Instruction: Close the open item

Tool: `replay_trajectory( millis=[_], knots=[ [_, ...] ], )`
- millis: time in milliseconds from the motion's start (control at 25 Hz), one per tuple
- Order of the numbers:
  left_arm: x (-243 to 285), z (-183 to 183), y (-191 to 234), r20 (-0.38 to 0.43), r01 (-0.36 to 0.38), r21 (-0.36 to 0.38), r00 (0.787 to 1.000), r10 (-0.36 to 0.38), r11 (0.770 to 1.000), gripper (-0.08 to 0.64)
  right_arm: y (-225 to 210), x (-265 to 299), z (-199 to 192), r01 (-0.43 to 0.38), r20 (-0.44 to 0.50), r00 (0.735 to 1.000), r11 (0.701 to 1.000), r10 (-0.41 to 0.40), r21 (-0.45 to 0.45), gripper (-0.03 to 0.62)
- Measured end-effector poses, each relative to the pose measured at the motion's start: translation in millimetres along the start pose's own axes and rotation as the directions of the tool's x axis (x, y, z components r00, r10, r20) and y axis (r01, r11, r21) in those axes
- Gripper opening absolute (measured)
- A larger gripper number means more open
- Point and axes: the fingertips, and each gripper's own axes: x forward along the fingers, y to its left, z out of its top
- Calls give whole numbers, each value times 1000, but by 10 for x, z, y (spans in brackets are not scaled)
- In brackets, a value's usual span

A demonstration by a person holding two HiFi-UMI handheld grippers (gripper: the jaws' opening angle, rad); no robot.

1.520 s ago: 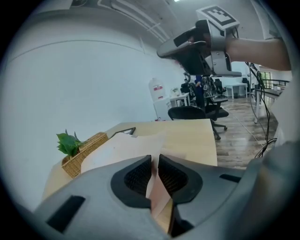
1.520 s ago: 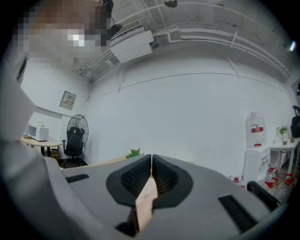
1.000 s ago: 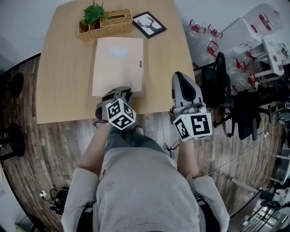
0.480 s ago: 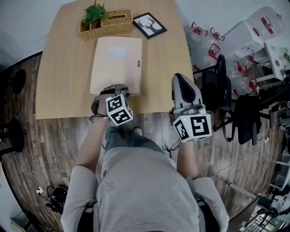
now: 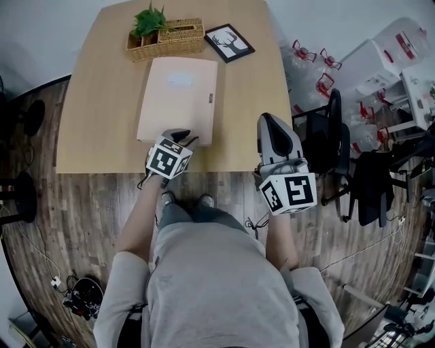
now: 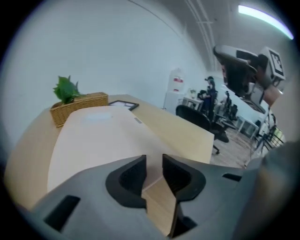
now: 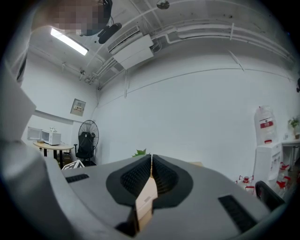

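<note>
A flat beige folder [image 5: 178,98] lies on the wooden table [image 5: 95,129] with its cover down and a small clasp [image 5: 210,98] at its right edge. My left gripper [image 5: 178,138] sits at the folder's near edge. In the left gripper view the left gripper [image 6: 153,161] shows its jaws opening, with a gap and nothing between them; the folder [image 6: 98,136] stretches away ahead. My right gripper [image 5: 272,121] hovers over the table's near right corner. In the right gripper view the right gripper [image 7: 151,161] points up at the wall, shut and empty.
A wicker basket [image 5: 166,37] with a green plant [image 5: 151,19] and a framed deer picture [image 5: 230,42] stand at the table's far end. A black office chair [image 5: 333,129] and clutter stand to the right. The table's near edge runs just beneath both grippers.
The left gripper's jaws have parted and it has shifted slightly along the folder's near edge. The right gripper has stayed in place.
</note>
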Motion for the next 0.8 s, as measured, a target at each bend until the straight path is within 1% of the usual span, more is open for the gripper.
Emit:
replay_trajectory(
  millis=[40,80,160,280,320,360,480,560,680,800],
  knots=[
    [4,2,72,4,-48,-19,999,49,999,68,6,6,2,-2,0,1000,1000,2,-2,14],
    [14,-4,120,-1,-93,-5,996,93,996,18,13,14,5,-4,0,1000,1000,4,-3,14],
    [34,-24,134,-32,-151,72,988,153,986,14,23,26,3,-2,-2,1000,1000,2,1,14],
    [46,-12,91,-66,-180,186,979,195,966,12,55,33,-3,1,-5,1000,1000,-1,8,14],
    [35,-1,82,-60,-182,202,979,197,962,12,76,36,-3,0,-5,1000,1000,0,8,14],
    [9,12,80,-43,-184,200,980,197,962,11,102,40,-3,-2,-6,1000,1000,2,8,14],
    [-154,76,98,43,-194,131,981,190,972,11,191,53,2,-9,-8,1000,1000,9,5,14],
    [-308,142,123,110,-199,76,976,190,977,11,251,52,9,-9,-8,1000,1000,9,3,14],
    [-590,258,178,207,-201,7,959,195,980,11,359,48,20,-10,-10,1000,1000,10,2,14],
    [-892,355,211,287,-189,-42,938,193,981,11,484,38,32,-8,-12,1000,1000,8,1,14]
  ],
)
